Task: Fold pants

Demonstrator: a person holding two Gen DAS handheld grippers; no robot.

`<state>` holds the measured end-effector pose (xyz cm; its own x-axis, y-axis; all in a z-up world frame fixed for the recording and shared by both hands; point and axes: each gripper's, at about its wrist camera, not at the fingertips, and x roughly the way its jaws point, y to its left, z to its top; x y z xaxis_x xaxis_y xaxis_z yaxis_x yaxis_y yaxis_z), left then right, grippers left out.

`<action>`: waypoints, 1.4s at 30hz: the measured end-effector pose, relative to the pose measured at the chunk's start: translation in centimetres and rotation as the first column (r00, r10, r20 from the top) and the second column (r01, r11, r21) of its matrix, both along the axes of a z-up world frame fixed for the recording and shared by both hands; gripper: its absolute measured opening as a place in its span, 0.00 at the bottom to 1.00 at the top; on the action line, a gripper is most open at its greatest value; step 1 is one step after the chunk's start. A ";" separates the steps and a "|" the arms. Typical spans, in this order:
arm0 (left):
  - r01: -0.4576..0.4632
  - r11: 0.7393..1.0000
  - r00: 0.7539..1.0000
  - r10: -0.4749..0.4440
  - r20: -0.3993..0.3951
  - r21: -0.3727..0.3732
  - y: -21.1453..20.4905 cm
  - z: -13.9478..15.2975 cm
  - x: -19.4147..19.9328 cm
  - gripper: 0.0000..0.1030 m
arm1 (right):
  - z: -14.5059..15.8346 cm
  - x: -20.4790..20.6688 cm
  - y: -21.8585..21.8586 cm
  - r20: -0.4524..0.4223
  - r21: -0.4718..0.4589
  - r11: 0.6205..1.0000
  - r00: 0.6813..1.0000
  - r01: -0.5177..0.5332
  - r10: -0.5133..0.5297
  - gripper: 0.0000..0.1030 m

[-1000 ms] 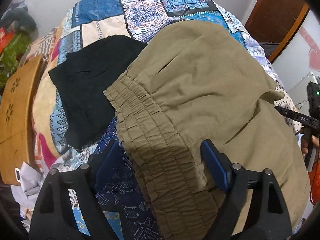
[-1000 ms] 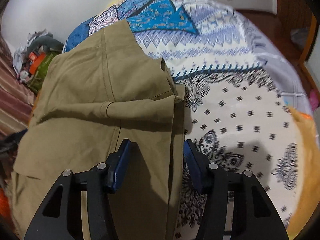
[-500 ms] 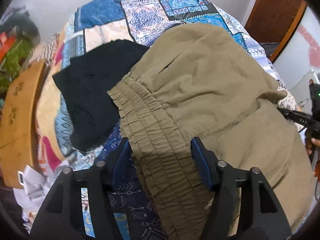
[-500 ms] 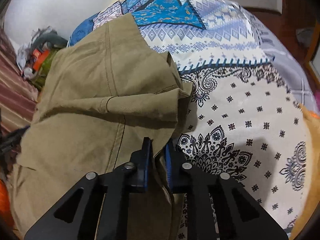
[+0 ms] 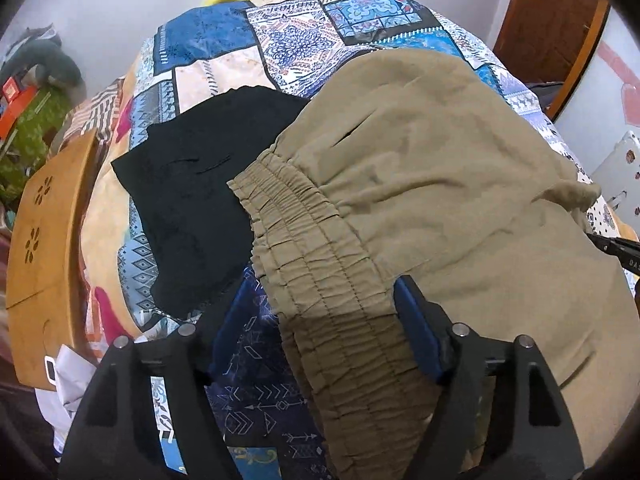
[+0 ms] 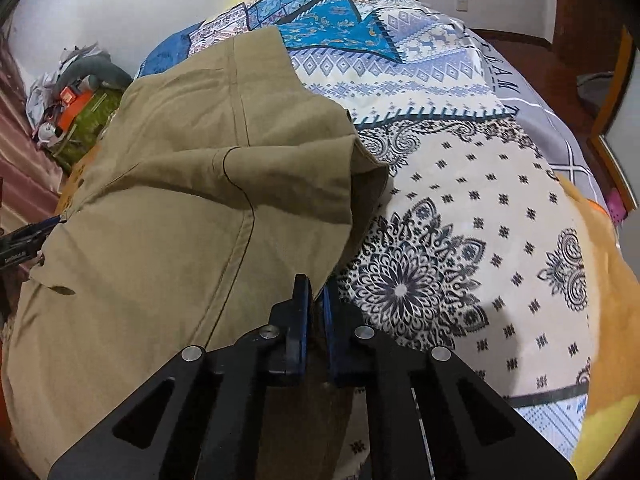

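Khaki pants (image 5: 440, 168) are spread on the patterned bedspread (image 6: 460, 200). The pants' edge is clamped by the right gripper (image 6: 314, 300). The left gripper (image 5: 320, 308), just widened, straddles the waistband (image 5: 320, 264), pads apart.

Two close downward views, shared pants (image 5: 440, 184)

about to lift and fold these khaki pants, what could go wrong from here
1. The left claw stands open astride the elastic waistband, having just widened, so that end is not gripped. Lifting now would likely raise only one side.
2. The right claw pinches just the edge of the khaki pants; so thin a hold might slip.
3. The black garment lies against the waistband and could be dragged along.
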<state>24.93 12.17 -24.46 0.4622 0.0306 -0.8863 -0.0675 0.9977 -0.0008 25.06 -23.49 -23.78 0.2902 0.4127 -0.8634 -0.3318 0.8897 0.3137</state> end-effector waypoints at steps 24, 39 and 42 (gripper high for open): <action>-0.078 0.996 0.994 0.075 -0.080 -0.031 2.1 0.6 3.8 0.83 | 5.4 6.0 1.0 0.135 0.038 0.999 0.991 0.011 -0.016 0.51; -0.040 0.999 0.999 0.040 -0.015 0.009 1.0 -1.2 4.3 0.74 | -0.7 7.7 3.4 0.029 0.059 0.997 0.999 -0.043 0.041 0.37; -0.036 0.997 0.999 0.036 0.009 0.064 0.4 -1.0 4.1 0.61 | -0.9 7.6 3.6 0.036 0.033 0.998 0.998 -0.059 0.058 0.17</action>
